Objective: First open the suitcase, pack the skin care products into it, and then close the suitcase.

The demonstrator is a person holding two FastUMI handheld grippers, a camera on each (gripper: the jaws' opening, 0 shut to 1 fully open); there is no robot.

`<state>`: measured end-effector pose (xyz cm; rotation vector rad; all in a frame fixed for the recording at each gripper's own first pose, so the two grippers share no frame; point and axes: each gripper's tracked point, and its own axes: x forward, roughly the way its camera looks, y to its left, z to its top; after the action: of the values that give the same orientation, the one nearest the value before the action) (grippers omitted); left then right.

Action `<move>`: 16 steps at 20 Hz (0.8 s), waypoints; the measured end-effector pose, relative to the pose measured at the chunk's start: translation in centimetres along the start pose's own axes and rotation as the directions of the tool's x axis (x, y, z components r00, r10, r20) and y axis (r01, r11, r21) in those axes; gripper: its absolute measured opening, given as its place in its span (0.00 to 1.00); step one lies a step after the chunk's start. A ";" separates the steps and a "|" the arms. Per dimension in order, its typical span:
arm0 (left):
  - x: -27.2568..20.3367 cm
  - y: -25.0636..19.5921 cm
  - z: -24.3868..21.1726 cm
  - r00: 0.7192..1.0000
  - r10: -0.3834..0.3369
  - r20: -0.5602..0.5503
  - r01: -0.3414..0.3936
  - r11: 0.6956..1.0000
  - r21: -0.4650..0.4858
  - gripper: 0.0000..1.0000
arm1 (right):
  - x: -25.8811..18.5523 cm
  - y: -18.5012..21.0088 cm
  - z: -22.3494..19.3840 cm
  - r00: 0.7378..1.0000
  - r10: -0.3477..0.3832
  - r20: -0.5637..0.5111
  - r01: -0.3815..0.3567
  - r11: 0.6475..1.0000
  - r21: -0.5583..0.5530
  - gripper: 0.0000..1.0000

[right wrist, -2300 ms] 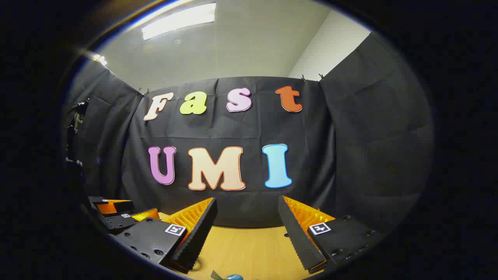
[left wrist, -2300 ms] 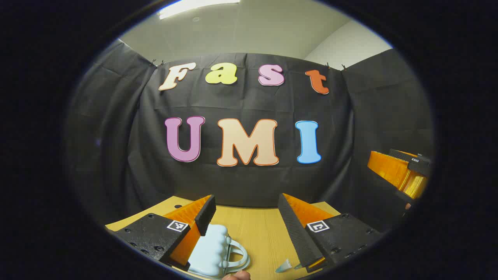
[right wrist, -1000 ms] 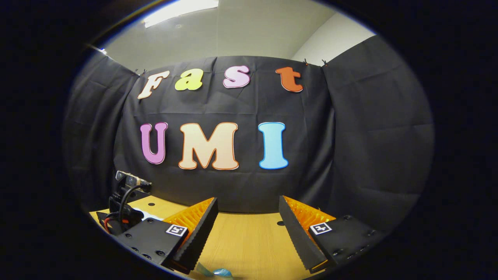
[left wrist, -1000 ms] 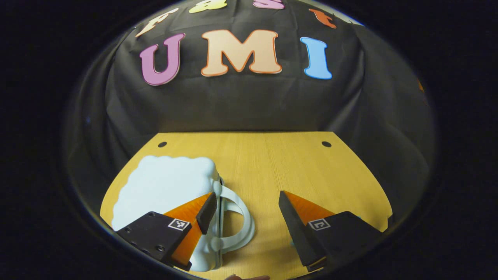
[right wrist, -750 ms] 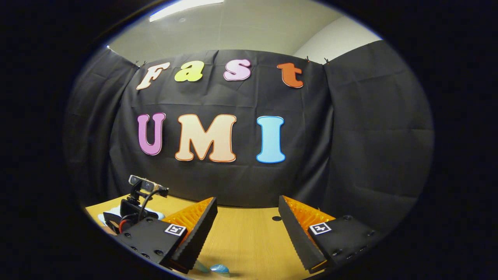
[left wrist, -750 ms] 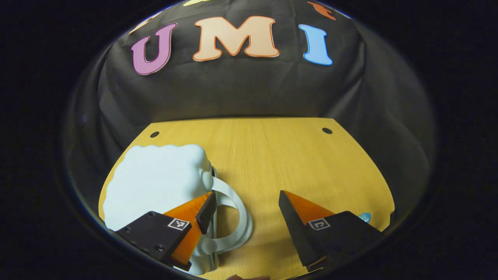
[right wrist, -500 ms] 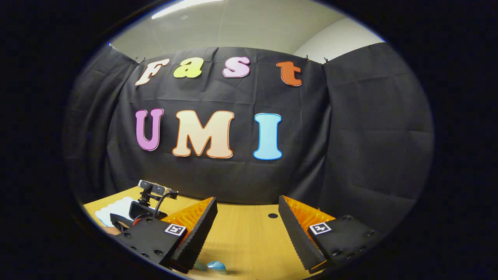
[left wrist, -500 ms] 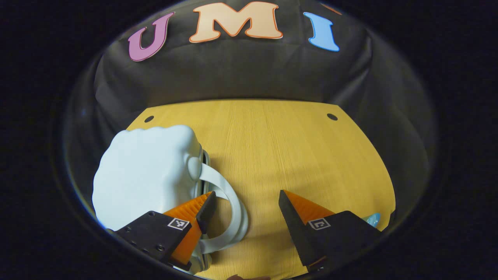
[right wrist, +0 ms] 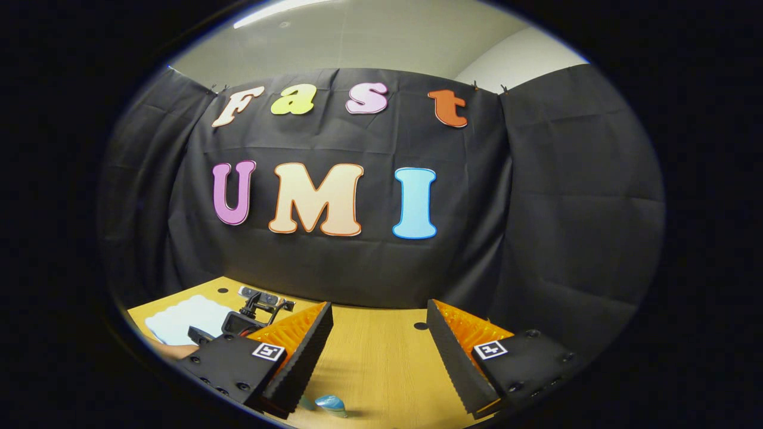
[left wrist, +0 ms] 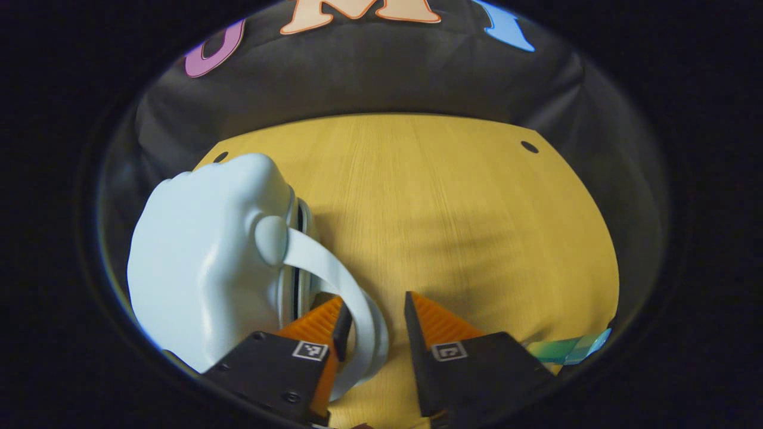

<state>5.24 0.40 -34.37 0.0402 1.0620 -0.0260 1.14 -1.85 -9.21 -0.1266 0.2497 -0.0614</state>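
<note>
Both left gripper [left wrist: 374,313] fingers straddle the suitcase [left wrist: 202,274] handle [left wrist: 357,310], apart, to lift its lid; our right gripper [right wrist: 377,339] hangs open.

In the left gripper view, the left gripper [left wrist: 374,319] tilts steeply downward, its 2 fingers drawn close but with a gap between them. In the right gripper view, the right gripper [right wrist: 377,333] is held roughly level, pointing forward, its 2 fingers [right wrist: 301,351] spread wide apart with nothing between them.
</note>
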 end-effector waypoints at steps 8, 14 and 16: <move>-2.1 -0.3 0.7 0.999 -0.048 -0.010 0.049 0.998 0.037 0.04 | 0.7 0.3 -0.4 0.999 0.050 0.003 -0.050 0.999 0.020 0.99; -5.5 -0.2 2.4 0.996 -0.071 0.046 0.067 0.995 0.071 0.02 | 2.2 2.5 0.9 0.994 0.106 0.036 -0.107 0.994 0.020 0.99; -7.3 0.2 3.7 0.994 -0.072 0.085 0.065 0.994 0.082 0.02 | 2.8 3.5 0.8 0.991 0.125 0.040 -0.126 0.992 0.023 0.99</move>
<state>4.91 0.46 -26.21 0.0736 0.9738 -0.1312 4.20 1.53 -9.54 -0.0861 0.2181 0.0631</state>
